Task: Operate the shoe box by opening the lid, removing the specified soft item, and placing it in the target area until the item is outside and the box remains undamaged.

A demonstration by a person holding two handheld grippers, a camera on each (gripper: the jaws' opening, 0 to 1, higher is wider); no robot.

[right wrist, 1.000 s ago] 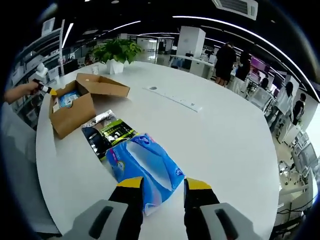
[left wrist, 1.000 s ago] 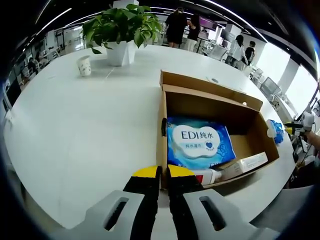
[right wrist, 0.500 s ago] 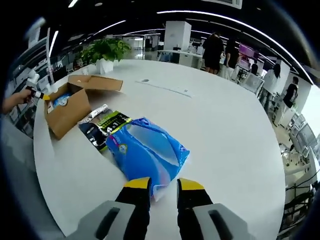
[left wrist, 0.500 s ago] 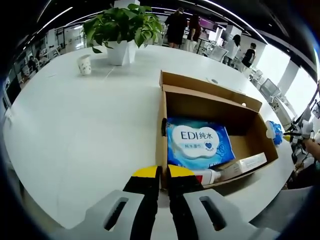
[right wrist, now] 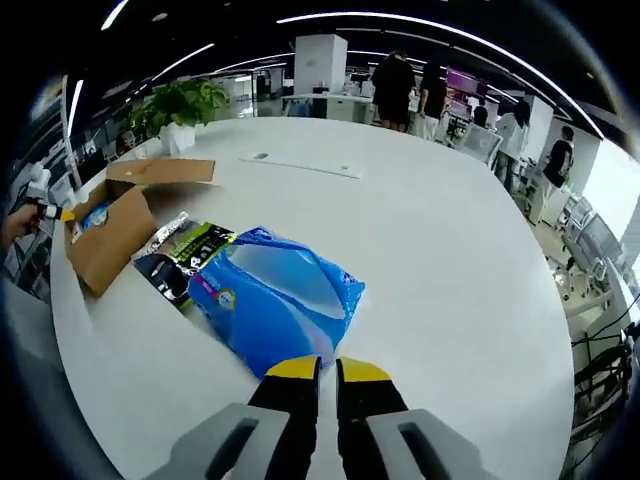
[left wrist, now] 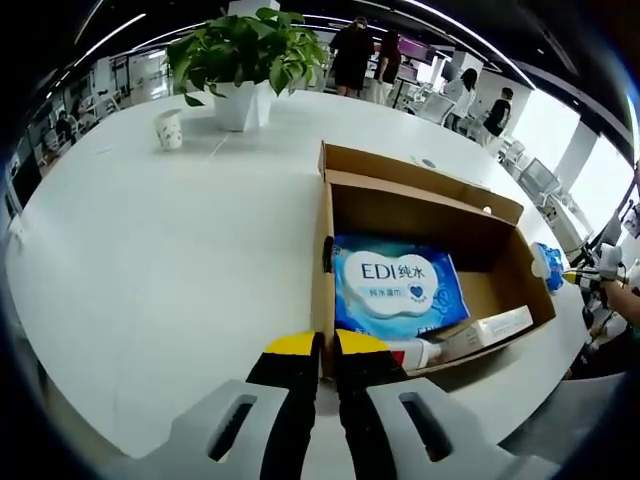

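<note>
Left gripper view: close above the shoe box (left wrist: pixel 420 260), facing the surface's far edge.
Right gripper view: looking along the surface (right wrist: pixel 440 240) from farther off.
Shared: shoe box (right wrist: pixel 105 225), potted plant (left wrist: pixel 243 60).

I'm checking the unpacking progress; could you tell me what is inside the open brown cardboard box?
The brown cardboard box holds a blue wet-wipes pack and white tubes along its near wall; anything beneath them is covered.

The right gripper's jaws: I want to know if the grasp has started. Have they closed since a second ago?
Yes. The right gripper, at the near edge of the blue bag, now has its jaws nearly together; a second ago they stood well apart.
</note>
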